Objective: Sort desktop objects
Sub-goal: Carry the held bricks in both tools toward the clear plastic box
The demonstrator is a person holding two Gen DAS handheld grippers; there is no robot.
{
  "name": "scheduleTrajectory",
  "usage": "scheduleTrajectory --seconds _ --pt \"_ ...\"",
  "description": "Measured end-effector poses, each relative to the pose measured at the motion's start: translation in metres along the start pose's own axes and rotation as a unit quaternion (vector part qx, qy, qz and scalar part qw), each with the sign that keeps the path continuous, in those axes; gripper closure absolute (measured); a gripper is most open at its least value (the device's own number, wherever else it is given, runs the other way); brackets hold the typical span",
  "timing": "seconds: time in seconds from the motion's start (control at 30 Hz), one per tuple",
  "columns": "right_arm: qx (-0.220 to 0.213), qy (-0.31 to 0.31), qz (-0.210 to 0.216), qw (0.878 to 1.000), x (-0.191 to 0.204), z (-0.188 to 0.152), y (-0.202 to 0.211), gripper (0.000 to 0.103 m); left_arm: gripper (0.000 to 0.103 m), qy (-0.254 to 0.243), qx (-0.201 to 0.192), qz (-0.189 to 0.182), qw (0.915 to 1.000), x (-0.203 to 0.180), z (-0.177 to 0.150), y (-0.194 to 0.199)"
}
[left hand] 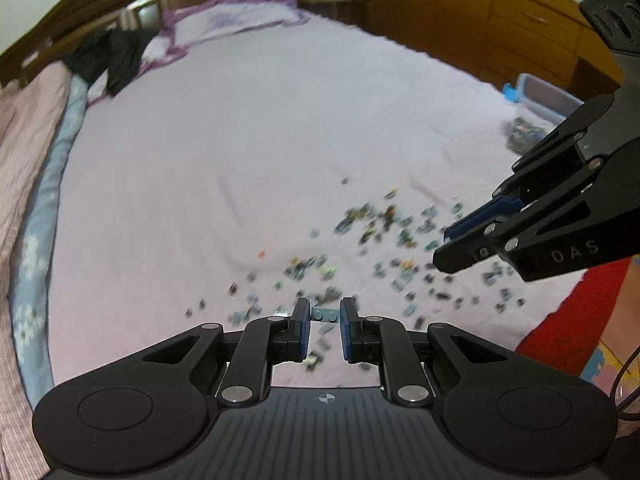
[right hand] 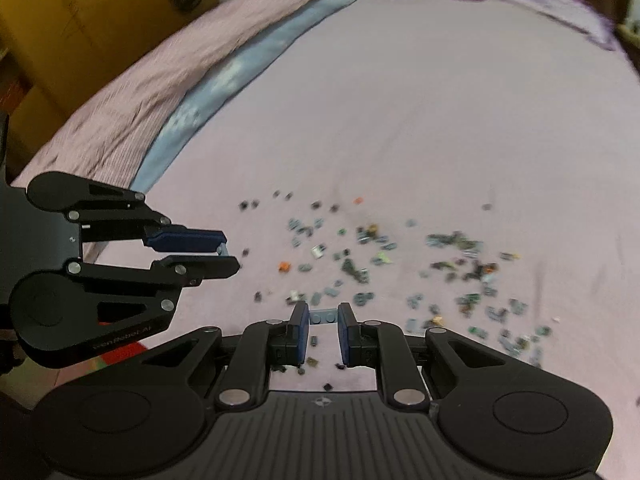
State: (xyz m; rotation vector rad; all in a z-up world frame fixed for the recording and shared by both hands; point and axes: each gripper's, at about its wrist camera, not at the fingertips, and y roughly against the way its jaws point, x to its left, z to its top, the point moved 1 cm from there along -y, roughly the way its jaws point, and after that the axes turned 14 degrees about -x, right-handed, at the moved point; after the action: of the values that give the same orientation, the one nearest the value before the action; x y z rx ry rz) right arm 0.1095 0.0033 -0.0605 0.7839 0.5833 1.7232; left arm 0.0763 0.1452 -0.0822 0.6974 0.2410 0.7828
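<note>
Both grippers hover above a pink bedsheet (left hand: 260, 140) strewn with several small toy bricks (left hand: 384, 248). In the left wrist view my left gripper (left hand: 325, 305) is shut on a small grey-blue studded plate (left hand: 325, 315), pinched by its ends between the blue pads. In the right wrist view my right gripper (right hand: 322, 306) is shut on a similar grey-blue plate (right hand: 323, 316). The left gripper (right hand: 230, 251) also appears there from the side, with a light blue piece (right hand: 223, 251) at its tips. The right gripper (left hand: 441, 248) enters the left wrist view from the right, with its load hidden.
Loose bricks (right hand: 460, 248) spread across the sheet's near half. A clear plastic box (left hand: 548, 96) and a bag of bricks (left hand: 524, 134) sit at the bed's right edge. Folded pink and blue bedding (right hand: 168, 92) lies along one side, with pillows (left hand: 224, 24) and dark clothing (left hand: 116, 56) at the head.
</note>
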Motion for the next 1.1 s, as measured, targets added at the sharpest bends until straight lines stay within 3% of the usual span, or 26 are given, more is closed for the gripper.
scheduleTrajectory --seconds 0.27,0.43,0.67,0.93,1.1 --pt "-0.087 -0.039 -0.053 0.994 -0.036 -0.015 0.069 0.086 0.086 -0.074 -0.022 -0.020 0.9968 -0.057 0.039 0.000" --pt "-0.118 -0.050 -0.071 0.989 -0.064 -0.032 0.112 0.086 0.086 -0.086 -0.024 -0.017 0.9959 -0.097 0.054 -0.004" --pt "-0.136 -0.065 -0.084 0.985 -0.113 -0.072 0.167 0.086 0.086 -0.099 -0.023 -0.008 0.9948 -0.163 0.072 -0.008" --pt "-0.143 -0.047 -0.068 0.986 -0.178 -0.117 0.234 0.086 0.086 -0.067 -0.018 0.040 0.9968 -0.231 0.084 -0.013" --pt "-0.145 -0.047 -0.060 0.987 -0.206 -0.131 0.260 0.086 0.086 -0.062 -0.014 0.052 0.9966 -0.258 0.095 -0.008"
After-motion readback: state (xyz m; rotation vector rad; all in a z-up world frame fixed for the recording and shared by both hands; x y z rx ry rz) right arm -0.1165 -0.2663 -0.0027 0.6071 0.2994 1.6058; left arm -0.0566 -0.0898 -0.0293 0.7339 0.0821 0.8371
